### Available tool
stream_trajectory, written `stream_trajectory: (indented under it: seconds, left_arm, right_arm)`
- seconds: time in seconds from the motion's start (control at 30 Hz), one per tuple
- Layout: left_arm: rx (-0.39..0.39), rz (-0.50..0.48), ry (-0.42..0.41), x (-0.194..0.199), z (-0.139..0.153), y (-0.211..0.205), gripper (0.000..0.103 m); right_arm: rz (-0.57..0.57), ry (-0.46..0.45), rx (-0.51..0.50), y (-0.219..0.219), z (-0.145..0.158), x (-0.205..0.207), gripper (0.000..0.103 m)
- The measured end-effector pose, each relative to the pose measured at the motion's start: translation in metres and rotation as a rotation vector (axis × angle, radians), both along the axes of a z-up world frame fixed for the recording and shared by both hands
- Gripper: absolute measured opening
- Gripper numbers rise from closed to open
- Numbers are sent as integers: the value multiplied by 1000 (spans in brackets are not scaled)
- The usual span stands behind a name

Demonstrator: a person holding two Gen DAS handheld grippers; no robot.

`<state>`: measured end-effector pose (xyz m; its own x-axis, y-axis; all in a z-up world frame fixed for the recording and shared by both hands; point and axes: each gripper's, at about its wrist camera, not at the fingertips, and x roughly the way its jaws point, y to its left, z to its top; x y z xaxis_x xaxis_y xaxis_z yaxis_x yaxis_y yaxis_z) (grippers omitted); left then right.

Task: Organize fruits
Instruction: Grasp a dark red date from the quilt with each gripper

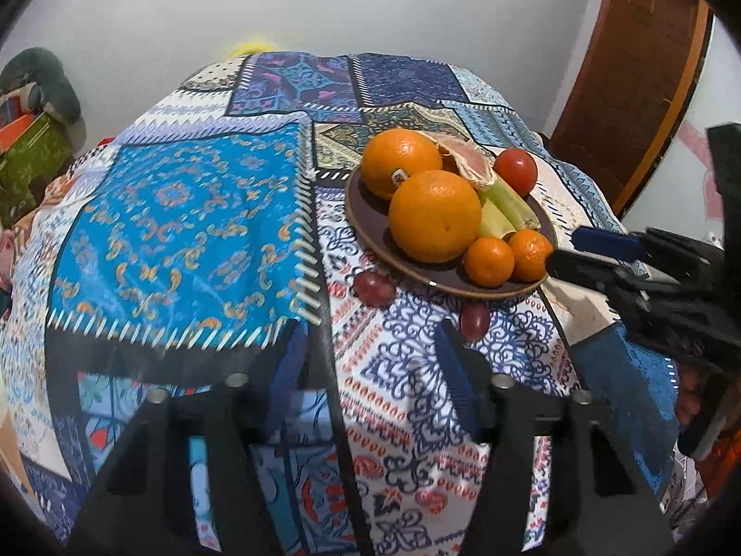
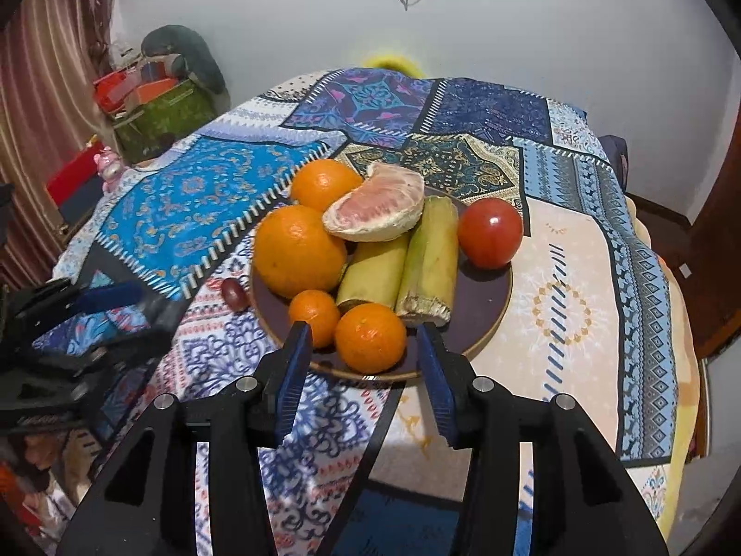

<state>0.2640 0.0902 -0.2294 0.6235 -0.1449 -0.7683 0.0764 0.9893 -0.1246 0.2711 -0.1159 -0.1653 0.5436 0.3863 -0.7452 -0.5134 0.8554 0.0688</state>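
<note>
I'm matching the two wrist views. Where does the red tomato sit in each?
Left wrist view: tomato upper right of centre, at the plate's far right edge.
Right wrist view: tomato right of centre, on the plate's right side.
Shared landmark: peeled pomelo wedge atop the fruit.

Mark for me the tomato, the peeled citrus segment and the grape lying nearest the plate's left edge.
tomato (image 2: 490,232): right wrist view, middle of its red skin.
peeled citrus segment (image 2: 375,208): right wrist view, its pink flesh.
grape (image 2: 234,294): right wrist view, its centre, on the cloth.

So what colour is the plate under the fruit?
Dark brown plate, with a lighter tan rim; clearest in the right wrist view.
</note>
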Motion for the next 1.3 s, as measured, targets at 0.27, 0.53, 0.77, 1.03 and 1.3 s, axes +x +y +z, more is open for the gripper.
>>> stream_trajectory:
  seconds: [0.27,0.53,0.77,1.03,1.3]
  left_arm:
    - [8,-28,26,26,-13,-7,42]
    - [43,-47,67,49,-32,-14,42]
    - [48,-40,52,51,-35,-14,28]
    - [8,-23,24,27,-18,3,28]
    - [-31,-15,-35,-3,1,17,28]
  right_arm:
    - [6,40,44,-1,-8,-11,44]
    - [4,76,74,-2,-15,-12,44]
    - [36,106,71,9,-23,-19,44]
    - [70,143,50,28,-35,-17,44]
    - [66,172,40,43,-48,-11,37]
